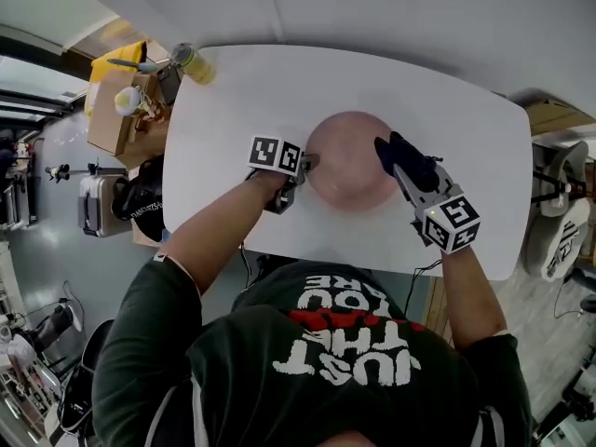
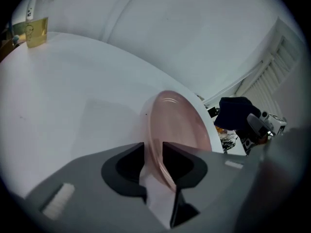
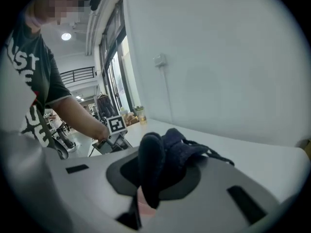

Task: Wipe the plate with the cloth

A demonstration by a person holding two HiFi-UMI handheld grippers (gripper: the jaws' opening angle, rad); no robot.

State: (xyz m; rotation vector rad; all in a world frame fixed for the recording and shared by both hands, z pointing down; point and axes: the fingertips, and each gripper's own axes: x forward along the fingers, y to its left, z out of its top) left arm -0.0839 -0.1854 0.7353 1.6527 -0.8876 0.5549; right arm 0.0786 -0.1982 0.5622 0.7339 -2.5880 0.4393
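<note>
Straddling the plate's [image 2: 177,125] near rim, the left gripper's [image 2: 153,159] jaws stand apart, not pinching. Unheld, the plate could skid across the table [image 1: 233,110] once the right gripper [image 3: 146,178], clamped on the cloth [image 3: 180,152], rubs it.

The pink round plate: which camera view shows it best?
The head view: almost the whole pink round plate lies on the white table, seen from above. The left gripper view shows it slanted, its near rim between the left tool's jaws. The right gripper view shows only a pink sliver under the dark blue cloth.
</note>
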